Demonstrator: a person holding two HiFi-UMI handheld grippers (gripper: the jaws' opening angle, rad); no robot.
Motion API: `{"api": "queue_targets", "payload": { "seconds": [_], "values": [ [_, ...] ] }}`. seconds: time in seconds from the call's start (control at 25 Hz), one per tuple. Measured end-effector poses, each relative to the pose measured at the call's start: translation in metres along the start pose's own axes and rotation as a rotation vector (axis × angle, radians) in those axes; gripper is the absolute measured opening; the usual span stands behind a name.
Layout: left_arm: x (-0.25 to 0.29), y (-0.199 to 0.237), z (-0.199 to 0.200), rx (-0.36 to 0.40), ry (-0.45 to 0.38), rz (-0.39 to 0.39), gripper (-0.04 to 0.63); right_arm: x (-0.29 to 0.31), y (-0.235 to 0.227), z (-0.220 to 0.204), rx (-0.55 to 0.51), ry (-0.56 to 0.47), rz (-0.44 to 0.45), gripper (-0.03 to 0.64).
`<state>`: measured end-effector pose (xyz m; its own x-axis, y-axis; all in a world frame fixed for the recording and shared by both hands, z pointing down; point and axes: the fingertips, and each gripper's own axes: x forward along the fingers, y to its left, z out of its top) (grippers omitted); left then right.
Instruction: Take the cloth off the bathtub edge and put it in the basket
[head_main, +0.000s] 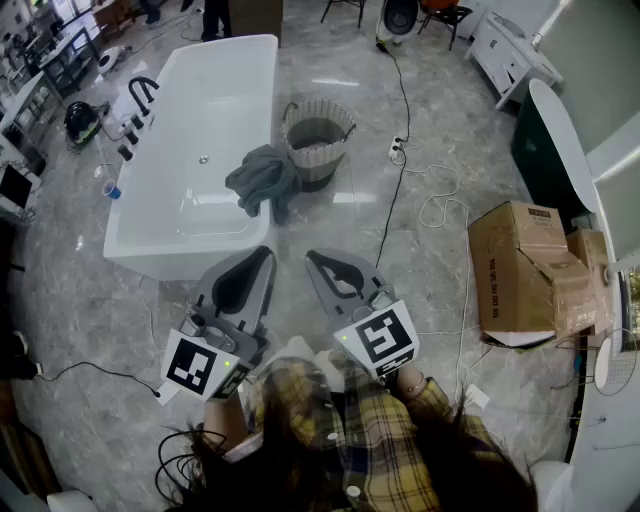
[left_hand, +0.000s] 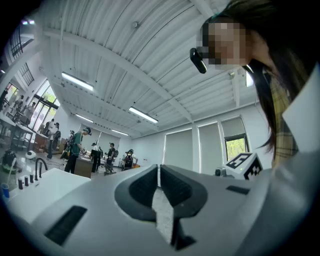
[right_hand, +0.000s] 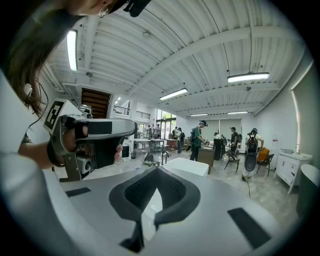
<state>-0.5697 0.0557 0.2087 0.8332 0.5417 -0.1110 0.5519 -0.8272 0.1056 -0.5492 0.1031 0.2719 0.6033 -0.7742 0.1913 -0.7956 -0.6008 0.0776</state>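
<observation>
— While both tools sit low, close to the person's chest, entry one reads: left gripper (head_main: 262, 256), jaws together, nothing between them. Confirmed?
— Confirmed. Entry two: right gripper (head_main: 316, 260), closed the same way and empty, alongside the left. Both noses point toward the tub, which reads as a ready pose with the reach not yet begun.
— Entry three, the cloth (head_main: 262, 180)?
— Grey, bunched, draped over the right long edge of the bathtub (head_main: 190, 110), part of it hanging down the outer wall. It is well apart from both grippers.
— Entry four?
— Basket (head_main: 345, 122), ribbed, open-topped, standing on the floor just beside that same edge, with nothing visible inside. Its place next to the cloth suggests a short carry.
— Sundries?
— Black cable (head_main: 400, 160) trailing past the basket; cardboard box (head_main: 515, 270) well to the right, off the likely route.
</observation>
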Motion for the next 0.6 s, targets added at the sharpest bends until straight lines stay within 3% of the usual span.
{"api": "queue_targets", "payload": {
  "seconds": [0.48, 0.6],
  "values": [
    [-0.014, 0.037, -0.014, -0.013, -0.015, -0.034, 0.028, 0.029, 0.011, -0.015, 0.038, 0.050, -0.062, 0.015],
    [-0.015, 0.039, -0.009, -0.045, -0.051, -0.050, 0.028, 0.035, 0.011, -0.020, 0.045, 0.064, -0.066, 0.015]
  ]
}}
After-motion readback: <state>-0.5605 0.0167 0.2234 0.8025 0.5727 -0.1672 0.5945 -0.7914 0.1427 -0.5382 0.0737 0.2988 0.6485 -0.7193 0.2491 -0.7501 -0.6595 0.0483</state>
